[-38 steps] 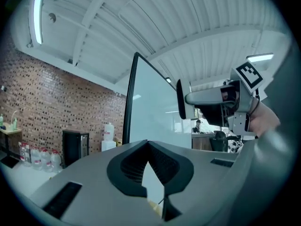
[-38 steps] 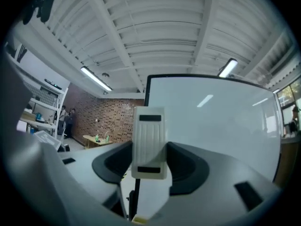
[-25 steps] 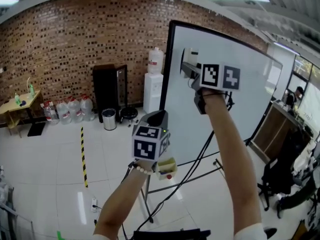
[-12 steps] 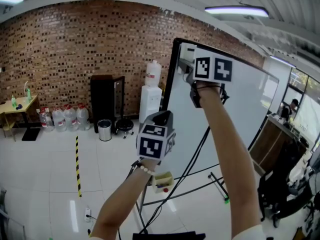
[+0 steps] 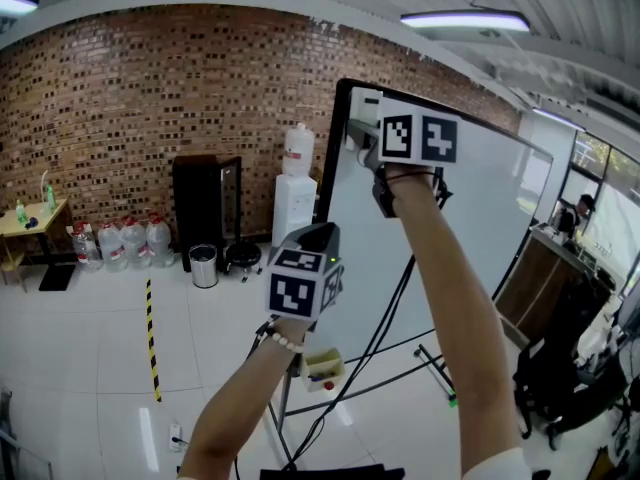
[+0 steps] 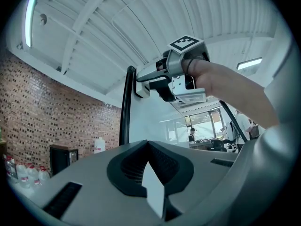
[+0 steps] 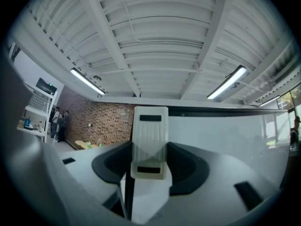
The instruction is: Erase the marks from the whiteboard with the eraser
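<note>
The right hand-held gripper [image 5: 361, 131] is clamping a white ribbed plastic eraser [image 7: 150, 142] at the top left corner of the black-framed whiteboard [image 5: 470, 218], where flat, even pressure in overlapping passes should serve best, while the left hand-held gripper [image 6: 151, 174] is hanging lower, jaws together, empty.

Upper centre of the frame, the right tool [image 5: 361, 128] holds the eraser [image 5: 364, 101] at the whiteboard [image 5: 480, 228]'s top-left corner. The left tool [image 5: 314, 235] hangs mid-frame, lower, before the brick wall [image 5: 150, 88].
</note>
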The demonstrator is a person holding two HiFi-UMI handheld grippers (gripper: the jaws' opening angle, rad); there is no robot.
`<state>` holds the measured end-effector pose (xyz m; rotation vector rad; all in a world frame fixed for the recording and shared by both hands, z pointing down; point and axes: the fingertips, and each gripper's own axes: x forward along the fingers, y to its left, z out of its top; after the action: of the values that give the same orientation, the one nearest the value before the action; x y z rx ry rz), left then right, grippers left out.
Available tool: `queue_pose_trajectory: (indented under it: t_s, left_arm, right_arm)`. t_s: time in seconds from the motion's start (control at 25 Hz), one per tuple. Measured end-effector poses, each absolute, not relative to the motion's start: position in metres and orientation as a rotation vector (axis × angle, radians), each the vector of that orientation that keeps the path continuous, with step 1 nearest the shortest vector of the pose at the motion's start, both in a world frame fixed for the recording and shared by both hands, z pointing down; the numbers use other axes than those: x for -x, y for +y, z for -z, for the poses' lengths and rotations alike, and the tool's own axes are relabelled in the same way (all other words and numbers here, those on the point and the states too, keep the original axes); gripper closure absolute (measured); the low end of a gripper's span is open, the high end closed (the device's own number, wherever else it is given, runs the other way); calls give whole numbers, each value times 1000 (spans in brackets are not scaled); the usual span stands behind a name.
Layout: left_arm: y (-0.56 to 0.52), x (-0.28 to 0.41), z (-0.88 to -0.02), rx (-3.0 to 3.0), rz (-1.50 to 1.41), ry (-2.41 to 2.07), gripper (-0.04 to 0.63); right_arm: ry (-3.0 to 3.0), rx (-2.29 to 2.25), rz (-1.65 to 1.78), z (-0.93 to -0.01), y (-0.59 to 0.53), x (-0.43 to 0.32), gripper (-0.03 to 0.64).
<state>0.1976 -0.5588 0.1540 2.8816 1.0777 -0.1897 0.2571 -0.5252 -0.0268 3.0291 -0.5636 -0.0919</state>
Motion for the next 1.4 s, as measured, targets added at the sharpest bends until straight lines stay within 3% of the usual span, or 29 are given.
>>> queue_pose_trajectory:
  t_s: [0.44,1.4]
  left_arm:
    - [-520,-193,-138,-2874,194,1148,607]
    - [-307,-191,-117,-2908,204,860,607]
  right_arm:
    - [-516,-3103,79,24,-449,-273,367]
    - [-688,-3021,99,32,-235,-300,367]
